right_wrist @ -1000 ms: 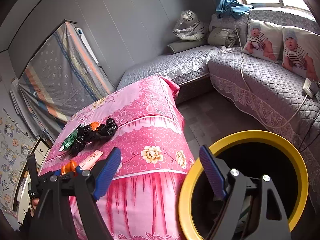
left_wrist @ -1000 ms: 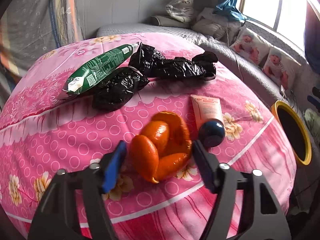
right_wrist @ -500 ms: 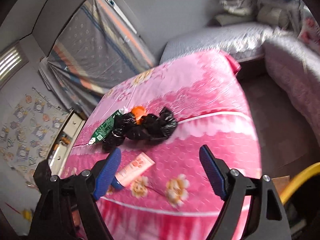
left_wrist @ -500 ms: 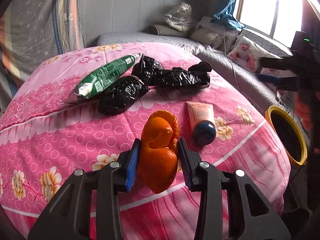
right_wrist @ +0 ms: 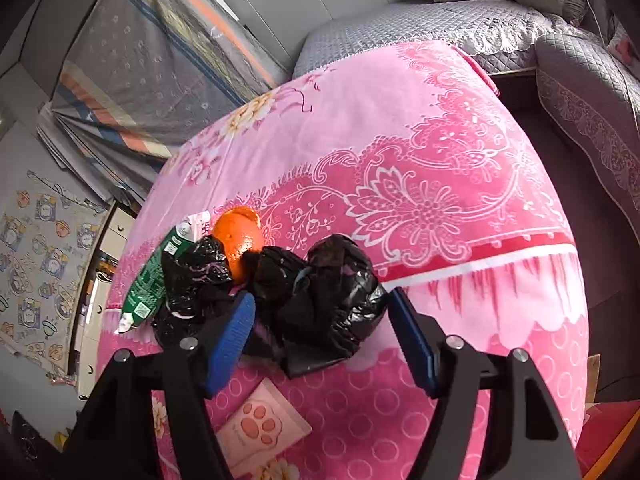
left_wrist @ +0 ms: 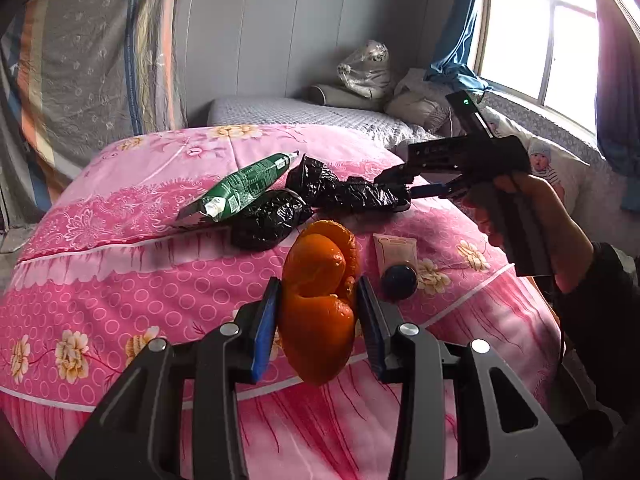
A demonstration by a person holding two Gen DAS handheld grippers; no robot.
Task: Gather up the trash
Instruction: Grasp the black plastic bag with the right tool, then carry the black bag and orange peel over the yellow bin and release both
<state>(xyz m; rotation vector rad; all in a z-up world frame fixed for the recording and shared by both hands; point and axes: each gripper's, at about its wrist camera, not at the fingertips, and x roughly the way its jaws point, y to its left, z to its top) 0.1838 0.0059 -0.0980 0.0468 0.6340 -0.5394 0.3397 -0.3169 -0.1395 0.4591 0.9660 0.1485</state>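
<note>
Nearest in the left wrist view, the left gripper (left_wrist: 318,318) has its 2 blue-padded jaws pressed against a curled piece of orange peel (left_wrist: 318,300), held clear above the pink flowered quilt (left_wrist: 120,272). Just right of the peel, on the quilt, lies a pale pink tube with a dark round cap (left_wrist: 396,256).

Farther back, a crumpled black plastic bag (left_wrist: 270,220) sits beside a green foil snack wrapper (left_wrist: 240,188), which leans across its left side. A second, longer black plastic bag (left_wrist: 344,192) stretches to the right behind it.

The right gripper (right_wrist: 320,334), held in a person's hand (left_wrist: 528,216), reaches in from the right to that longer bag. In the right wrist view its jaws are closing around the bag's near bulge (right_wrist: 332,304), which sits between the blue pads; the pads do not yet press it. A second orange piece (right_wrist: 240,240) lies behind the bags, hemmed in by them and the wrapper (right_wrist: 152,280).

Beyond the quilt, a grey quilted couch (left_wrist: 304,114) carries cushions and a clear-wrapped bundle (left_wrist: 366,66) under the window (left_wrist: 540,44).
</note>
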